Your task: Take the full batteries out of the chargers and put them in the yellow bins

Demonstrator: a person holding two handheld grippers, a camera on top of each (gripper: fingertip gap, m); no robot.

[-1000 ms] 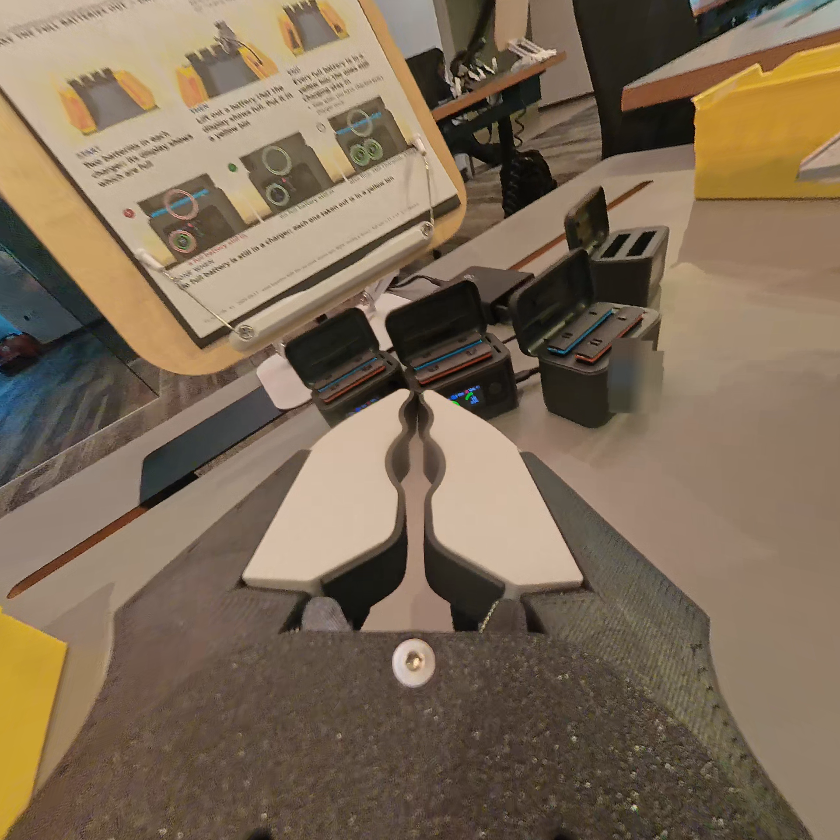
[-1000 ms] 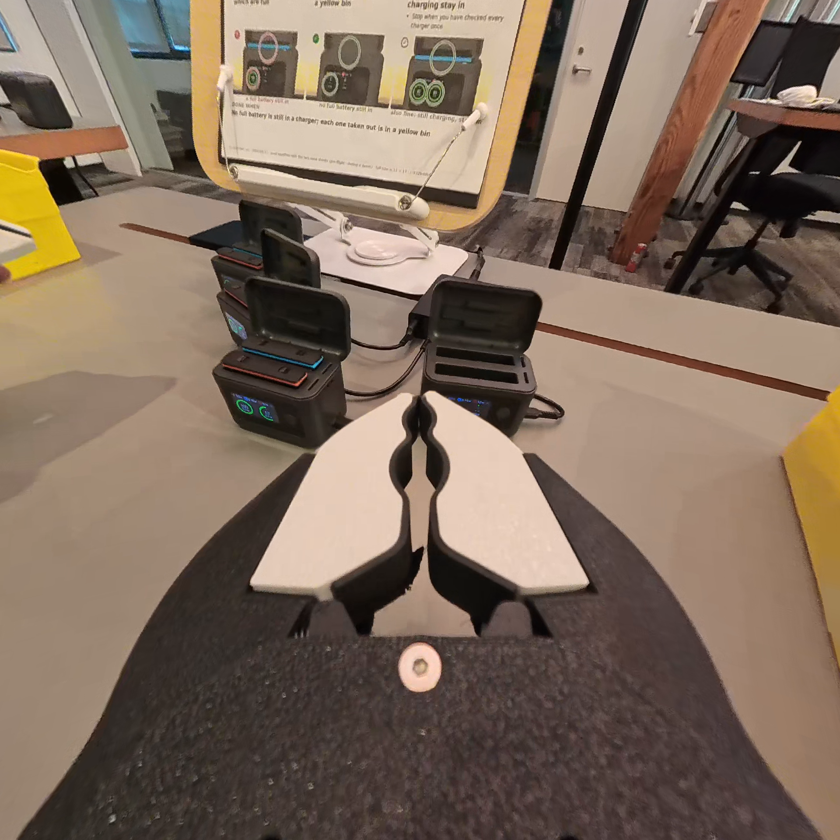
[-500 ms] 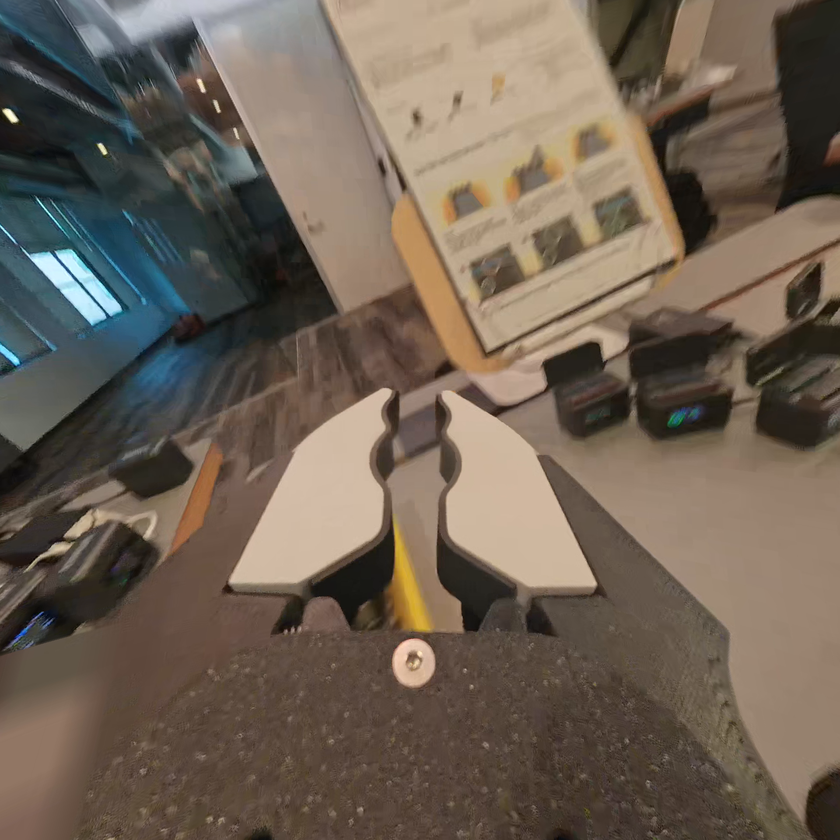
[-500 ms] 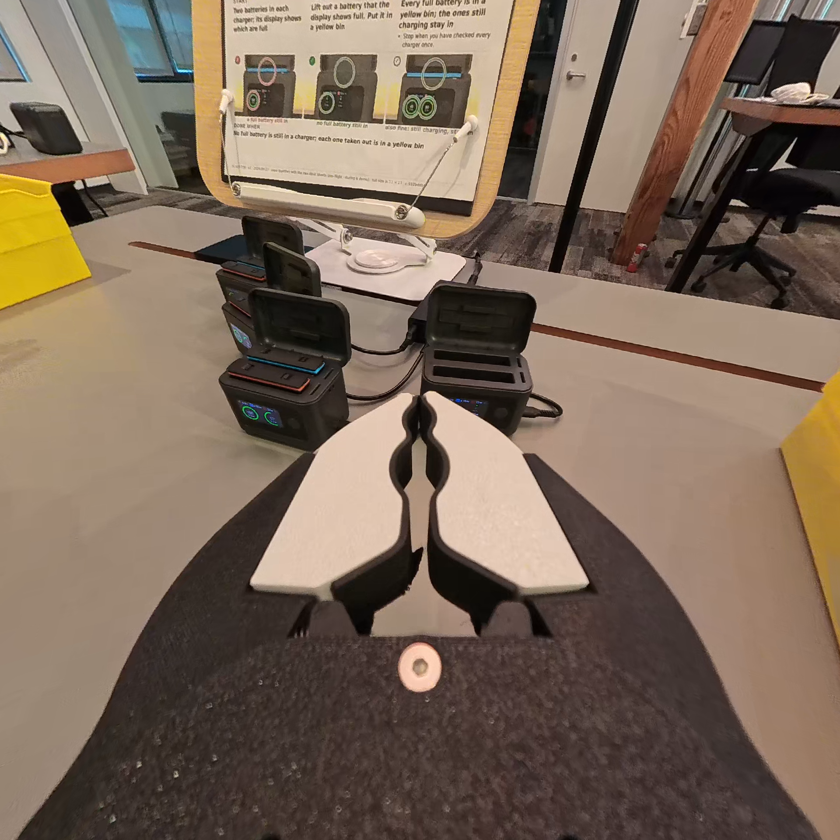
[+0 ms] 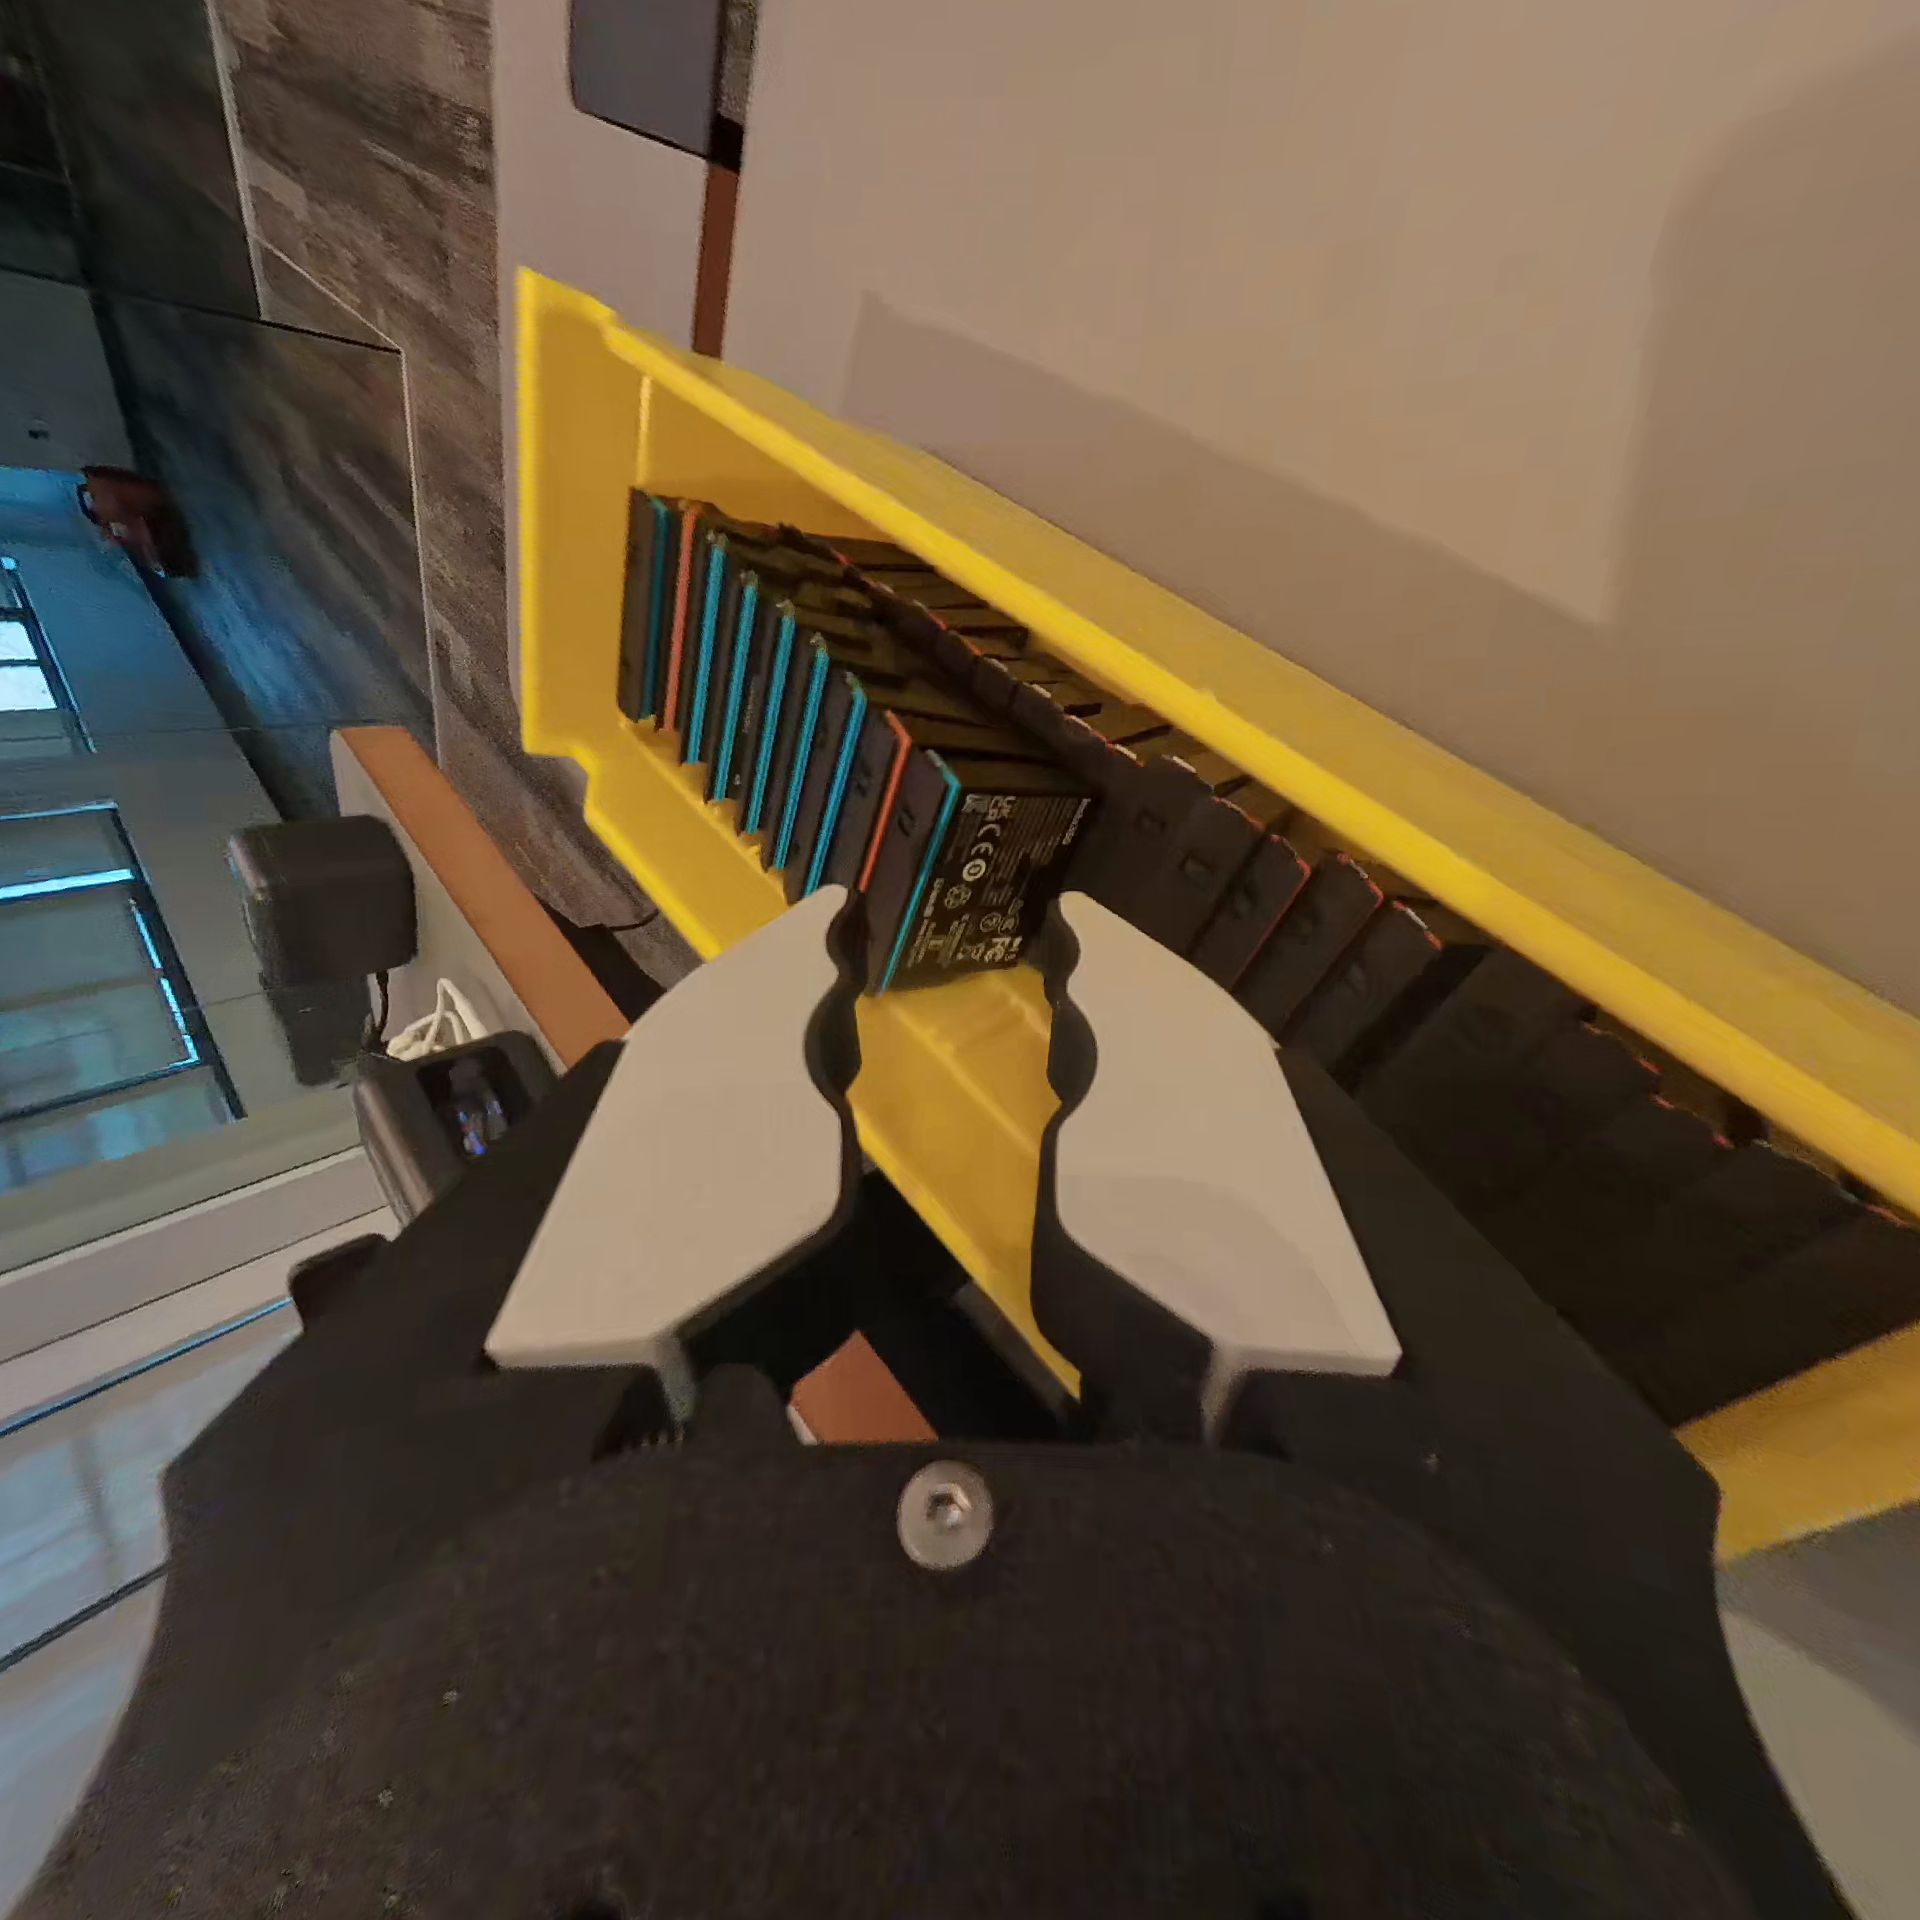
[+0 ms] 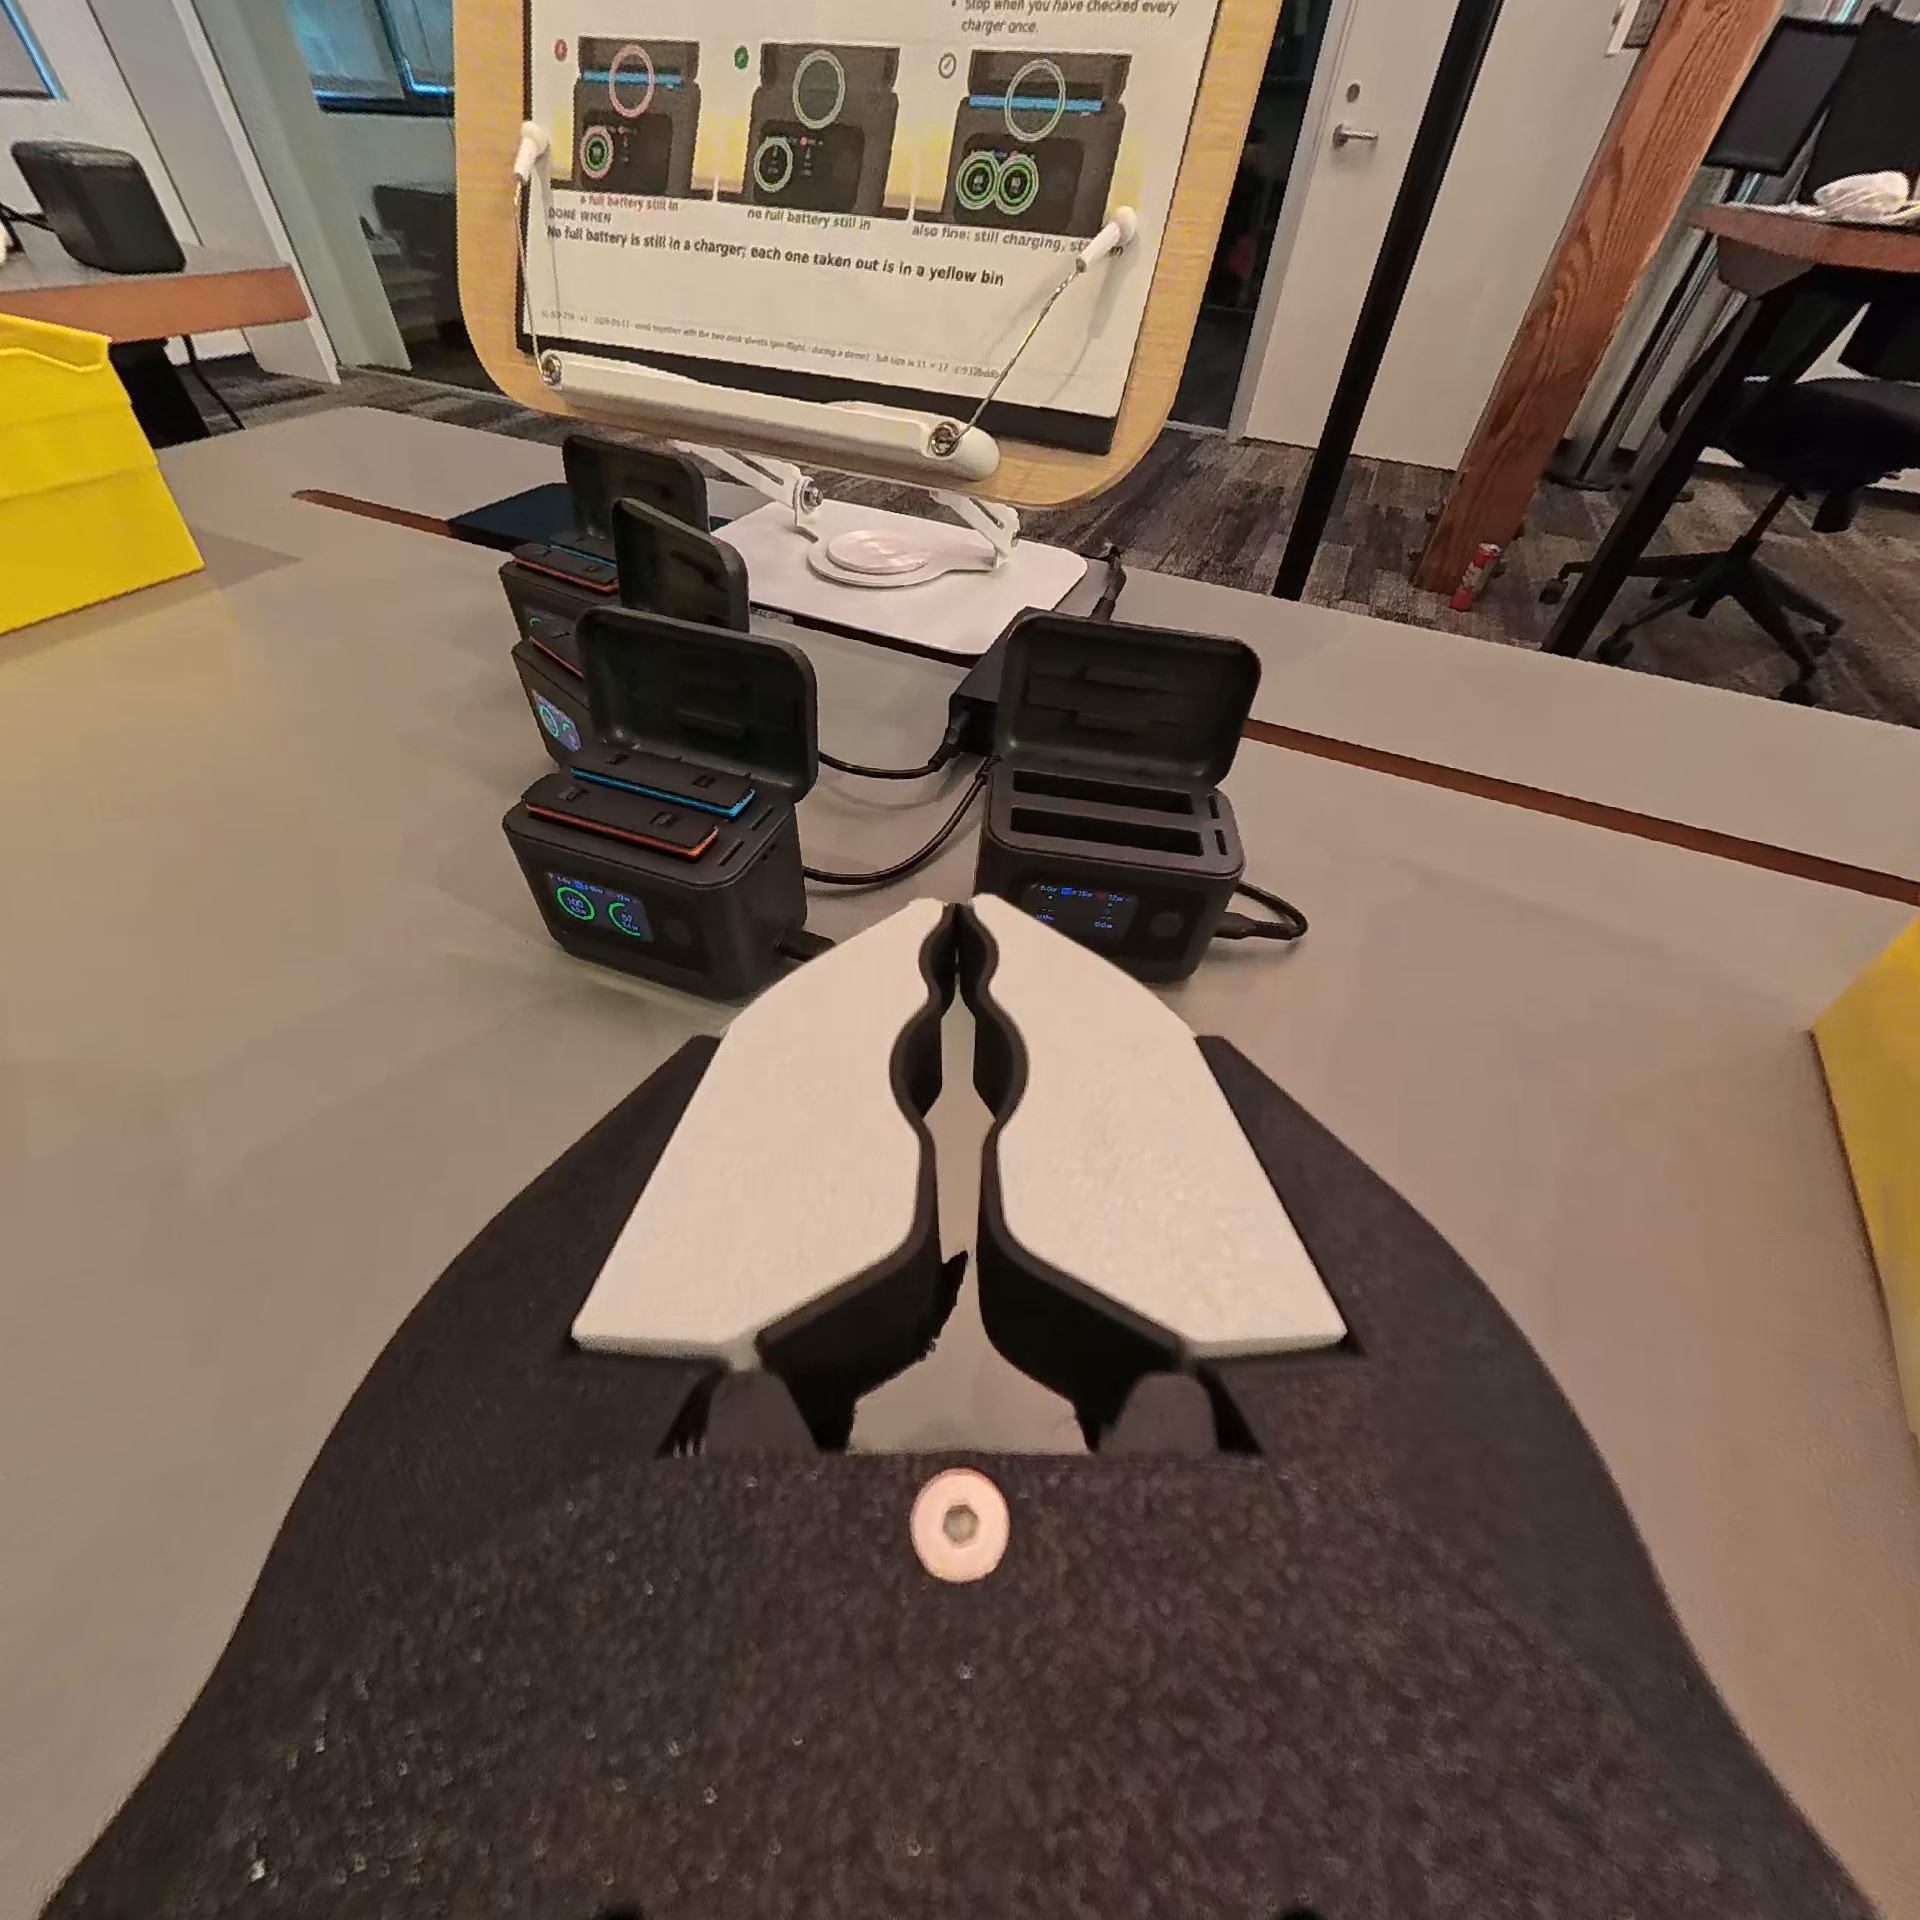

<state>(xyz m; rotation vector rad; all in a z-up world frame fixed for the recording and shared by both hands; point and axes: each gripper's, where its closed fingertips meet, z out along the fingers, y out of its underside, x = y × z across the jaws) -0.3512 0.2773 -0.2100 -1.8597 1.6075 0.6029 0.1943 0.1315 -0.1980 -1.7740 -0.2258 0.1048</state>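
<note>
In the left wrist view, my left gripper (image 5: 951, 920) is open and tilted over a long yellow bin (image 5: 1143, 644) on the grey table. The bin holds a row of several black batteries (image 5: 769, 707) with blue or orange edges. The fingertips stand on either side of the near end of one labelled battery (image 5: 977, 873) in that row. In the right wrist view, my right gripper (image 6: 954, 914) is shut and empty above the table. In front of it, the left charger (image 6: 655, 873) holds two batteries. The right charger (image 6: 1117, 852) has open, empty slots.
Two more open chargers (image 6: 582, 623) stand behind the left one, with black cables (image 6: 894, 862) between them. An instruction board on a white stand (image 6: 831, 208) is at the back. Yellow bins sit at the far left (image 6: 73, 488) and right edge (image 6: 1881, 1122). The left gripper's tips are roughly 55 cm from the right gripper's.
My left gripper swung left from the chargers to the yellow bin, rolled over and opened wide. My right gripper stayed shut and hardly moved.
</note>
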